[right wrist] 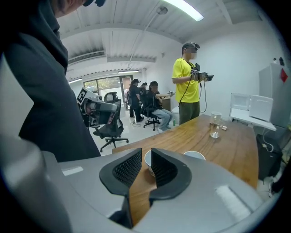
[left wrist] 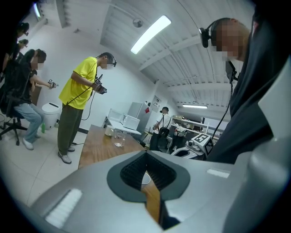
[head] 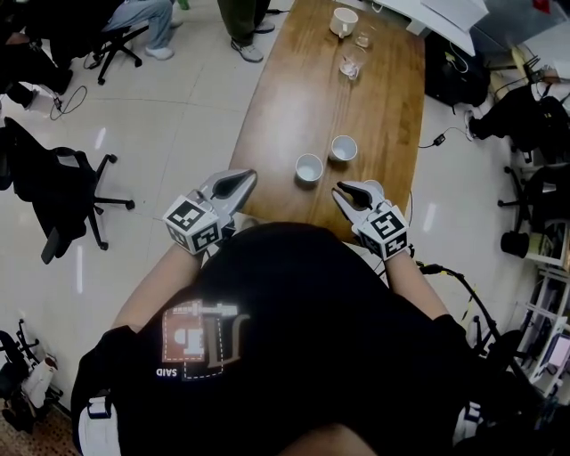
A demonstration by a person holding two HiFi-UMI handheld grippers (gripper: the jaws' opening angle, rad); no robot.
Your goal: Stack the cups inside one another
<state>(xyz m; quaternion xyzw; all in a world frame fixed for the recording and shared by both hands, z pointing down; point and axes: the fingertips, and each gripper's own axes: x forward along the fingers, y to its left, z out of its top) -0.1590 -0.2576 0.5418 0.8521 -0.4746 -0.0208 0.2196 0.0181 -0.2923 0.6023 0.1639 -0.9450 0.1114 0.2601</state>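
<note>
Hovering just off the near end of the wooden table (head: 294, 98), the left gripper (head: 248, 176) is pointing along the tabletop, its jaws meeting at the tips and clasping nothing. The right gripper (head: 342, 188) is hanging over that same near end and tilting down toward the wood. Its jaws are standing a narrow gap apart with nothing between the pads; only bare tabletop and a cup beyond are showing through the gap.

The two cups are sitting upright on the table's near part, side by side but not touching each other. The nearer white cup (head: 309, 168) is standing closest to the table's near edge, ahead of both grippers. The second white cup (head: 343, 149) is standing just past it, toward the table's right side. Neither cup is sitting inside the other, and neither gripper is touching them.

At the table's far end a white mug (head: 344, 21) and a clear glass (head: 353, 64) are standing. A person in a yellow shirt (right wrist: 186, 82) is standing on the floor beside that far end, holding a device. A black office chair (head: 53, 191) is sitting well off the table's left side.
</note>
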